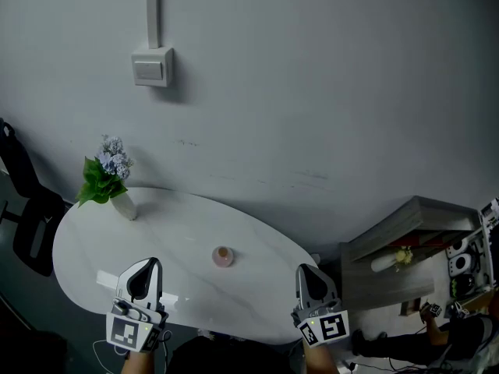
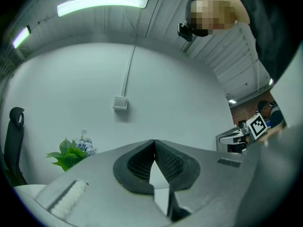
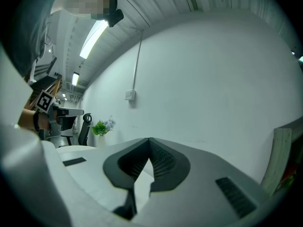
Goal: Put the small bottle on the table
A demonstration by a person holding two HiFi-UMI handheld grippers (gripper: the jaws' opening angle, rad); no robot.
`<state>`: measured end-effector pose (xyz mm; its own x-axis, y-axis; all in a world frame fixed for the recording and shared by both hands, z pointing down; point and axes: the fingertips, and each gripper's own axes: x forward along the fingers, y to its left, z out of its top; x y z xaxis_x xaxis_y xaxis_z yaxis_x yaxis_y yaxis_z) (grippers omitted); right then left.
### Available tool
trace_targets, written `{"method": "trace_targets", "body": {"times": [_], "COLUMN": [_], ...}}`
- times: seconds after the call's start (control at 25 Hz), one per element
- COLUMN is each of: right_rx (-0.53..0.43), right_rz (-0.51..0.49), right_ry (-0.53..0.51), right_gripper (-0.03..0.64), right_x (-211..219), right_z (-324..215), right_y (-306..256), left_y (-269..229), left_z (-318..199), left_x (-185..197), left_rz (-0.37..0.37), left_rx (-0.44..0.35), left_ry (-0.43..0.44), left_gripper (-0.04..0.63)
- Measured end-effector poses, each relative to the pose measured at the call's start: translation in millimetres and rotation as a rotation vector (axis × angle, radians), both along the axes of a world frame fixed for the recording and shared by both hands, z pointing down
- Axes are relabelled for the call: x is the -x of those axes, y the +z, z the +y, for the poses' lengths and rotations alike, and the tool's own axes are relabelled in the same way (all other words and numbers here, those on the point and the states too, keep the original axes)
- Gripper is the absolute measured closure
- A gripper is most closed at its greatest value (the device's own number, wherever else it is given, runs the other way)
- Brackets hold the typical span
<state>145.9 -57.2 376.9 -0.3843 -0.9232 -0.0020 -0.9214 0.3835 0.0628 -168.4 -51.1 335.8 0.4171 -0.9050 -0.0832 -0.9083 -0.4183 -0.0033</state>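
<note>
The small bottle (image 1: 224, 256) is seen standing upright on the white table (image 1: 86, 240), lower centre of frame, roughly midway between the tongs. Left gripper (image 1: 146, 271) and right gripper (image 1: 310, 277) are both clenched shut on nothing, so neither's obviously nearer tbh.

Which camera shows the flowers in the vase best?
The head view: the flowers, leaves and white vase all show on the table. The left gripper view shows flowers and leaves, but the left tool hides the vase. The right gripper view shows them tiny.
</note>
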Motion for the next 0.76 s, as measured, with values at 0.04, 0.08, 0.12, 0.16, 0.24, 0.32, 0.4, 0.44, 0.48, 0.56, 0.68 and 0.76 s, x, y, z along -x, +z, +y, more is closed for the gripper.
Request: {"method": "trace_targets", "body": {"times": [0.04,0.08,0.12,0.16,0.24,0.32,0.4,0.44,0.48,0.56,0.68,0.76], "right_rx": [-0.002,-0.004,-0.006,-0.008,-0.010,-0.011,-0.009,-0.008,-0.007,-0.005,-0.005,-0.004], "right_rz": [-0.001,-0.001,0.000,0.000,0.003,0.008,0.012,0.014,0.016,0.018,0.020,0.021], "right_ry": [-0.002,-0.005,-0.009,-0.013,-0.021,-0.026,-0.029,-0.030,-0.031,-0.031,-0.033,-0.034], "right_gripper": [0.612,0.612,0.612,0.612,0.612,0.612,0.612,0.612,0.612,0.612,0.612,0.612], "right_x": [1,2,3,5,8,10,10,10,11,12,14,15], "right_z": [0,0,0,0,1,2,3,3,3,3,3,3], "right_y": [-1,-1,-2,-2,-3,-3,-2,-2,-2,-1,-1,0], "left_y": [0,0,0,0,0,0,-3,-7,-8,-2,1,2], "left_z": [0,1,2,3,4,6,7,7,7,8,8,9], "left_x": [-1,-1,-2,-2,-2,-1,-2,-3,-3,-1,1,0], "left_rz": [0.000,0.000,0.000,0.000,-0.003,-0.005,0.002,0.010,0.016,0.006,0.002,0.003], "left_rx": [-0.001,-0.001,-0.002,-0.002,-0.002,-0.003,-0.012,-0.021,-0.024,-0.005,0.000,-0.002], "left_ry": [0.002,0.003,0.005,0.006,0.009,0.009,0.010,0.013,0.015,0.013,0.010,0.008], "left_gripper": [0.590,0.590,0.589,0.590,0.589,0.591,0.589,0.589,0.589,0.590,0.591,0.589]}}
